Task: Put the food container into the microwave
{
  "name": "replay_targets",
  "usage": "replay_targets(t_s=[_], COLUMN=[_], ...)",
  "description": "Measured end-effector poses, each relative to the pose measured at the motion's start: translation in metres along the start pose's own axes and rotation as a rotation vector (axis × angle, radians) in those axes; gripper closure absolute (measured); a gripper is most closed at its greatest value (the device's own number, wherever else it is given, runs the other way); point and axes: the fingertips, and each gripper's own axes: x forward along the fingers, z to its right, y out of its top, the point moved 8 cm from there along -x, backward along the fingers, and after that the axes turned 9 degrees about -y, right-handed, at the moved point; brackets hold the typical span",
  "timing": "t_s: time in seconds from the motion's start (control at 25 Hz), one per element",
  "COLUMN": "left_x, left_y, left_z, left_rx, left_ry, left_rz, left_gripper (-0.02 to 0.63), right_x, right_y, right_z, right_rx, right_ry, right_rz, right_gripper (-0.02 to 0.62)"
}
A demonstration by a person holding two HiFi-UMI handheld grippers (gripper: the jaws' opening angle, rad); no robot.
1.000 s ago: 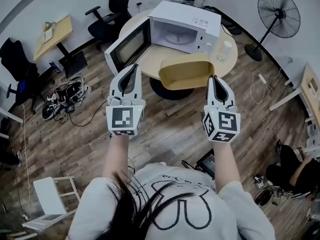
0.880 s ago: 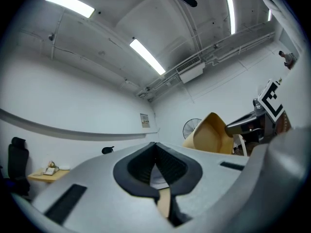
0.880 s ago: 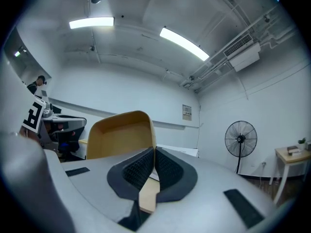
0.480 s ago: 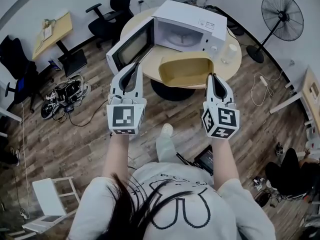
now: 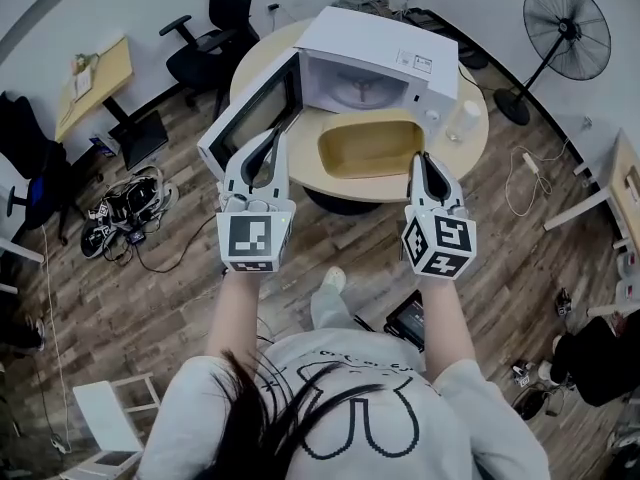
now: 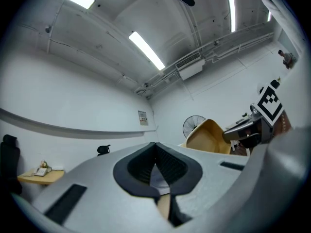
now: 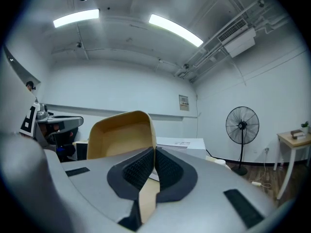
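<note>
A tan, open food container (image 5: 370, 148) hangs level just in front of the white microwave (image 5: 385, 43), over the round table (image 5: 470, 133). The microwave's door (image 5: 245, 108) is swung open to the left and its cavity (image 5: 360, 83) shows a glass plate. My right gripper (image 5: 420, 160) is shut on the container's right rim; in the right gripper view the container (image 7: 119, 135) rises just past the jaws (image 7: 154, 152). My left gripper (image 5: 272, 136) is shut with nothing held, left of the container and beside the door. The container (image 6: 209, 136) also shows in the left gripper view.
A white cup (image 5: 458, 118) stands on the table to the right of the microwave. A standing fan (image 5: 567, 13) is at the far right, an office chair (image 5: 215, 38) behind the table, and cables and gear (image 5: 125, 208) lie on the wooden floor to the left.
Both grippers and the container have come closer to the microwave; the container now sits right at the open front. Both grippers stay shut.
</note>
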Motion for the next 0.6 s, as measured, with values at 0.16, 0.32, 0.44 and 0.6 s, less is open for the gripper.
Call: replay_targets(t_s=[0.16, 0.32, 0.44, 0.6], left_x=[0.044, 0.087, 0.118, 0.146], left_y=[-0.018, -0.036, -0.049, -0.065], left_z=[-0.020, -0.044, -0.058, -0.069], left_rx=[-0.001, -0.006, -0.017, -0.031], left_ry=[-0.020, -0.038, -0.053, -0.069], left_rz=[-0.021, -0.040, -0.052, -0.071], left_gripper=[0.598, 0.598, 0.598, 0.598], right_x=[0.051, 0.100, 0.132, 0.162], right_y=[-0.012, -0.022, -0.028, -0.042], right_z=[0.007, 0.010, 0.011, 0.011], right_rx=[0.036, 0.057, 0.058, 0.070], right_ry=[-0.021, -0.034, -0.035, -0.031], right_rz=[-0.044, -0.077, -0.103, -0.153], right_gripper=[0.561, 0.561, 0.561, 0.561])
